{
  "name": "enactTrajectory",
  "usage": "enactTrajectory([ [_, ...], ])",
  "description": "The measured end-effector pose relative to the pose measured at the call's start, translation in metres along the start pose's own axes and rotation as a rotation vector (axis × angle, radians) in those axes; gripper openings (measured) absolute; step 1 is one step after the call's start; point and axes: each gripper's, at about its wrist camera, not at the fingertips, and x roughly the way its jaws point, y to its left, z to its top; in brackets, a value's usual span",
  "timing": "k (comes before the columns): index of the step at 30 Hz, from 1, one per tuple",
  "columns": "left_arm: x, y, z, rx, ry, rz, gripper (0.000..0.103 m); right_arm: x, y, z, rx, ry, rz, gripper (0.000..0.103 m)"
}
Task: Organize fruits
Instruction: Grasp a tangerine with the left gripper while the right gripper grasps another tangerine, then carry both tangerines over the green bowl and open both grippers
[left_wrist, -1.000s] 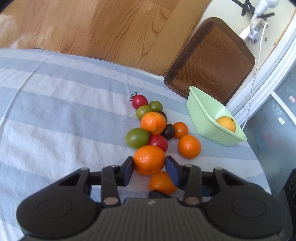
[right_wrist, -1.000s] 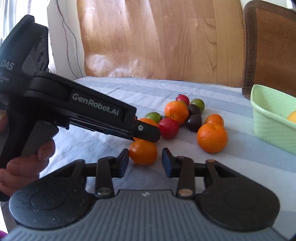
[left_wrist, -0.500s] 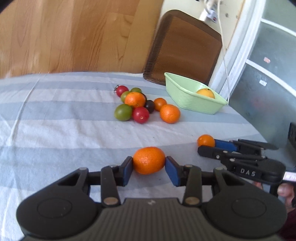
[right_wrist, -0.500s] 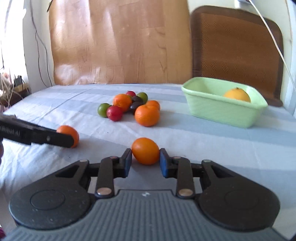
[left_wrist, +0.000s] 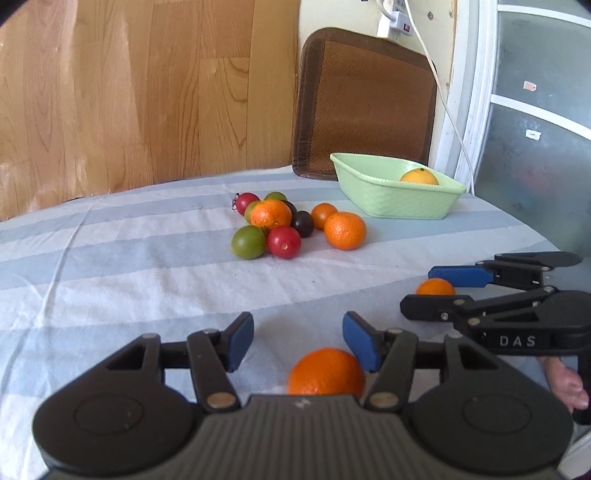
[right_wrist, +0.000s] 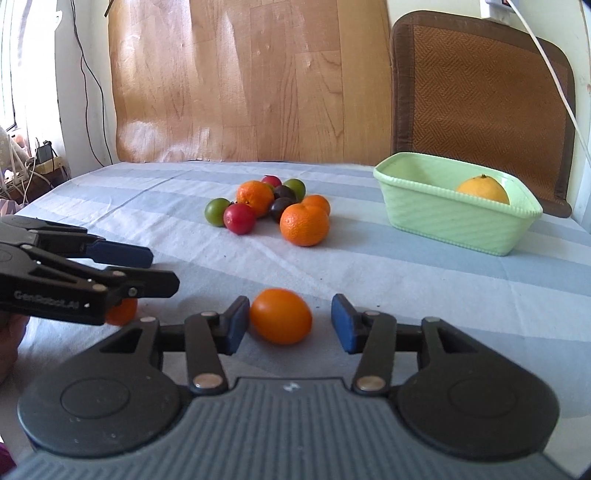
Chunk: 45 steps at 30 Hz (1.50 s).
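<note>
My left gripper (left_wrist: 298, 341) is open; an orange (left_wrist: 326, 372) lies on the striped cloth between its fingers, close to the right one. My right gripper (right_wrist: 287, 321) is open; a smaller orange (right_wrist: 280, 321) lies between its fingers, near the left one. A cluster of oranges, red, green and dark tomatoes (left_wrist: 284, 227) lies farther out, also in the right wrist view (right_wrist: 269, 210). A green basket (left_wrist: 395, 199) holds one yellow-orange fruit (left_wrist: 419, 176); the basket also shows in the right wrist view (right_wrist: 443, 218).
The right gripper's body (left_wrist: 517, 306) shows in the left wrist view; the left gripper's body (right_wrist: 74, 277) shows in the right wrist view. A brown woven chair back (right_wrist: 480, 88) stands behind the basket. A white cable (left_wrist: 443, 96) hangs nearby.
Both grippers have opened and let go of their oranges, which now lie on the cloth near the table's front, away from the cluster.
</note>
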Motion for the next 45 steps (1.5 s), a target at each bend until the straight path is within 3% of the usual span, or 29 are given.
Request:
enactTrajectory([
  [6, -0.027, -0.004, -0.018, 0.031, -0.04, 0.012, 0.066, 0.0, 0.004, 0.0, 0.007, -0.001, -0.005, 0.053],
  [12, -0.031, -0.023, -0.028, 0.14, -0.034, 0.047, 0.065, -0.003, 0.016, -0.004, -0.059, 0.001, -0.035, 0.053],
  [15, -0.028, -0.024, -0.033, 0.146, -0.007, 0.032, 0.064, -0.008, 0.02, -0.008, -0.082, -0.001, -0.034, 0.053],
  [23, -0.041, -0.028, -0.044, 0.145, 0.001, 0.009, 0.038, -0.01, 0.027, -0.011, -0.091, -0.006, -0.032, 0.052],
  [25, -0.042, -0.028, -0.044, 0.149, 0.001, 0.017, 0.037, -0.011, 0.028, -0.011, -0.089, -0.008, -0.024, 0.046],
  [26, -0.041, -0.027, -0.042, 0.148, 0.004, 0.015, 0.037, -0.011, 0.028, -0.011, -0.086, -0.01, -0.026, 0.035],
  [28, -0.039, -0.025, -0.038, 0.136, 0.006, 0.017, 0.037, -0.012, 0.025, -0.011, -0.076, -0.015, -0.017, 0.035],
  [33, -0.019, -0.022, -0.001, 0.074, 0.01, -0.049, 0.037, -0.019, 0.01, -0.008, 0.004, -0.05, 0.008, 0.035],
  [36, 0.001, -0.03, 0.032, 0.063, -0.004, -0.1, 0.037, -0.024, -0.008, 0.001, 0.037, -0.077, -0.022, 0.035],
  [41, 0.053, -0.05, 0.095, 0.068, -0.029, -0.145, 0.037, -0.025, -0.059, 0.034, 0.08, -0.175, -0.132, 0.035],
  [45, 0.104, -0.06, 0.139, 0.004, -0.01, -0.189, 0.037, -0.006, -0.095, 0.052, 0.086, -0.225, -0.243, 0.035],
])
